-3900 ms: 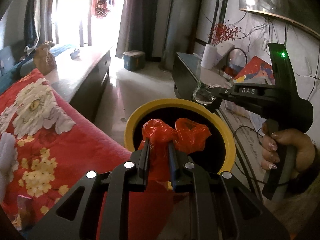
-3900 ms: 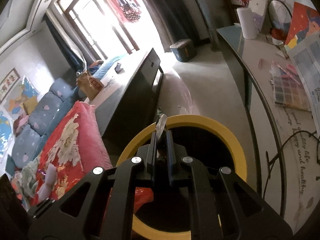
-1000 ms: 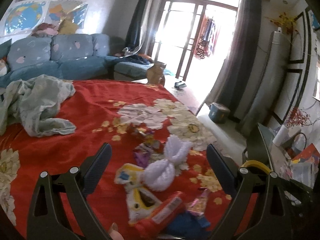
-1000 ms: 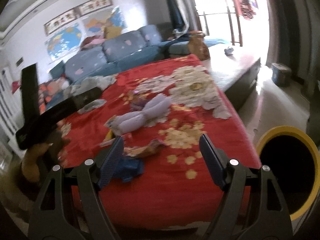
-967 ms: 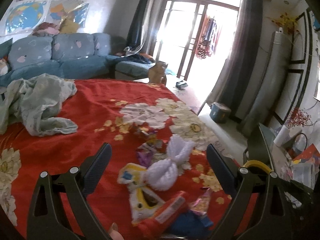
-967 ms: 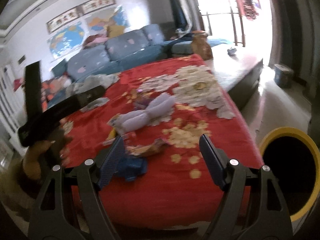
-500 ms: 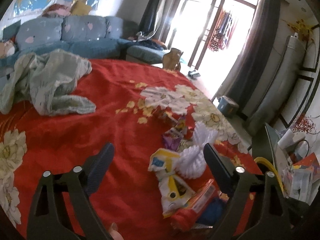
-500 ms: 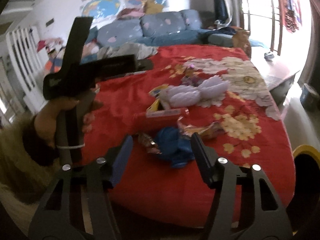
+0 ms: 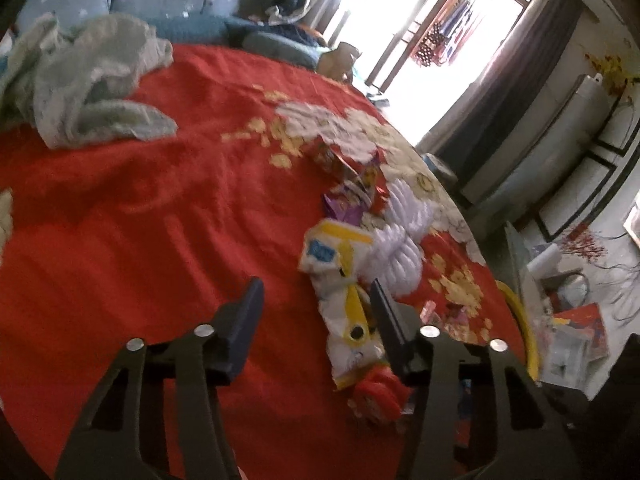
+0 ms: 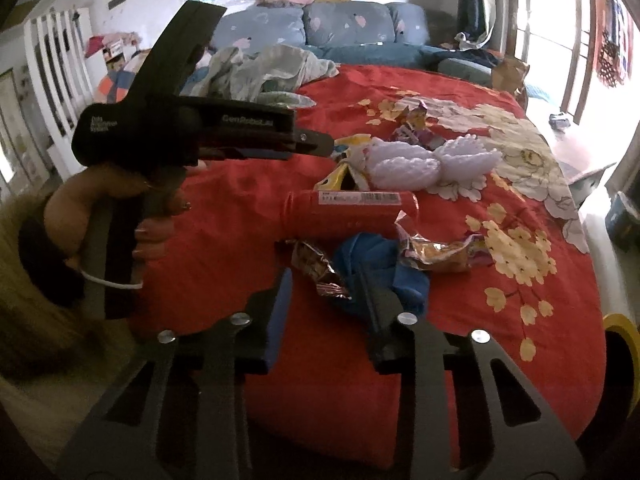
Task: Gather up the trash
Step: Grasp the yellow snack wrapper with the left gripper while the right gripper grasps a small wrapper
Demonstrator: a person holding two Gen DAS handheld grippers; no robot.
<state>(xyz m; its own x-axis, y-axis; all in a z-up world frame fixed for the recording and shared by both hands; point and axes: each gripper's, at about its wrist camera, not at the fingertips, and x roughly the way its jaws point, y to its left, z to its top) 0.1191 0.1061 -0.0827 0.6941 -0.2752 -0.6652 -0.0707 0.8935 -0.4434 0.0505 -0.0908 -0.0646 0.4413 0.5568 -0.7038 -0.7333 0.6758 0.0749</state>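
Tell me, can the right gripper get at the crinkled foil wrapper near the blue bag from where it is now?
Probably yes: the right gripper has open jaws, and the foil wrapper lies uncovered just ahead, beside the blue bag.

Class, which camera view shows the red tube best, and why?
The right wrist view: the red tube lies side-on, its whole length and label visible. The left wrist view shows only its blurred end, low beside the left gripper's finger.

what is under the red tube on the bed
The red cylindrical tube lies across a yellow-and-white wrapper on the red floral bedspread; what lies directly beneath it is covered.
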